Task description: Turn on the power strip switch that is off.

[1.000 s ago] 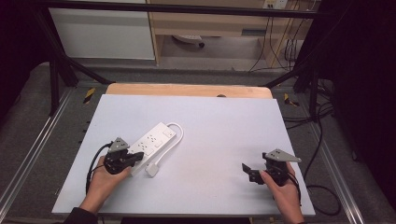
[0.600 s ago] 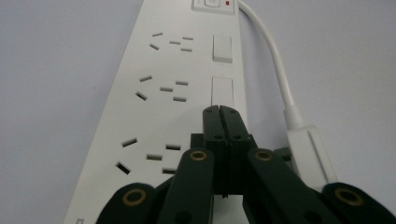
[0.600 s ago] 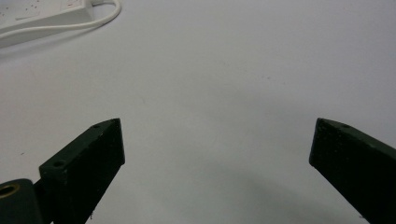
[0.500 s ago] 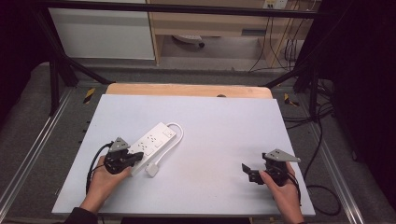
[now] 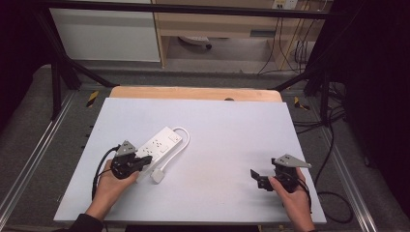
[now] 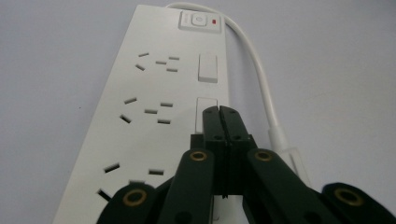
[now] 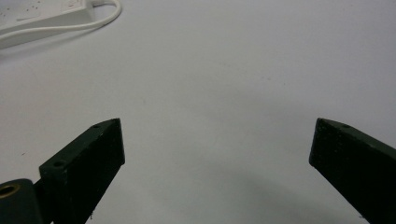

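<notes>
I see open tabletop [image 5: 232, 145] between my grippers, with free passage across the middle. On the left, the power strip [image 5: 157, 145], its looped cable [image 5: 183, 140] and plug [image 5: 157, 176] block the way.

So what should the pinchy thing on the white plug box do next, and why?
Probably press straight down a little. The left gripper has its jaws shut, with the tips over a rocker switch on the power strip, so it looks ready to push. The right gripper waits open, far away.
</notes>
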Demonstrator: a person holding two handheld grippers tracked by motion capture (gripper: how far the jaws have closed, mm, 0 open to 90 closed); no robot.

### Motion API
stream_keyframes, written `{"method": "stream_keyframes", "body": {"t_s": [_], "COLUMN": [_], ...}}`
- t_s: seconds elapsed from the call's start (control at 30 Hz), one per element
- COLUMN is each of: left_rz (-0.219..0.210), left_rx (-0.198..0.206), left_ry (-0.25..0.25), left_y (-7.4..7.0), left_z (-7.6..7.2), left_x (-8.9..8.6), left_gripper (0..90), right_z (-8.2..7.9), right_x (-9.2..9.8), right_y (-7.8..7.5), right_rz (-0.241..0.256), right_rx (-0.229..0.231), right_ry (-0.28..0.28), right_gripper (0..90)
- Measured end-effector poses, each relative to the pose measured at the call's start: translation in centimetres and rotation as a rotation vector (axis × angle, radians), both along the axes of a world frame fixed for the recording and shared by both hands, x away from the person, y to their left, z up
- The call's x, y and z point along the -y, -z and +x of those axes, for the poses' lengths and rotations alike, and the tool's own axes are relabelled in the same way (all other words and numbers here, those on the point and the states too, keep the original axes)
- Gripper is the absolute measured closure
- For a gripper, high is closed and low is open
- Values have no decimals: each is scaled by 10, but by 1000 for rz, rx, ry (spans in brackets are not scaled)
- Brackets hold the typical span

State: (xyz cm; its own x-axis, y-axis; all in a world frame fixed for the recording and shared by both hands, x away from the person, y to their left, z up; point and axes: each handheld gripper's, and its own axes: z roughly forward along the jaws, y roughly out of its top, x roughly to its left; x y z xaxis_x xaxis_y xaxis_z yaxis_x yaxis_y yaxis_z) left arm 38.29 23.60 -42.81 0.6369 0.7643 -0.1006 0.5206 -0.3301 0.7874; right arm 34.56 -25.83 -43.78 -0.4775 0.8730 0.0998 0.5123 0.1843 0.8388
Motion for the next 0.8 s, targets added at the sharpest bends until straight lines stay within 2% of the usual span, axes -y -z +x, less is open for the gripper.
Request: {"method": "stream_keyframes", "body": {"t_s": [0.2,0.4,0.8], "left_rz": [-6,-11,-21], "left_rx": [12,8,22], "left_ry": [6,7,-9], "left_y": [-4,-5,-8], "left_z": [2,3,4], "left_x": [2,2,0], "left_gripper": [900,899,827], "right_z": [0,0,0], "right_x": [0,0,0], "right_y": [0,0,0], "right_rz": [-1,-1,-2], "right_rx": [2,2,2], "right_ry": [-2,-1,-2], "right_gripper": [38,38,38]}}
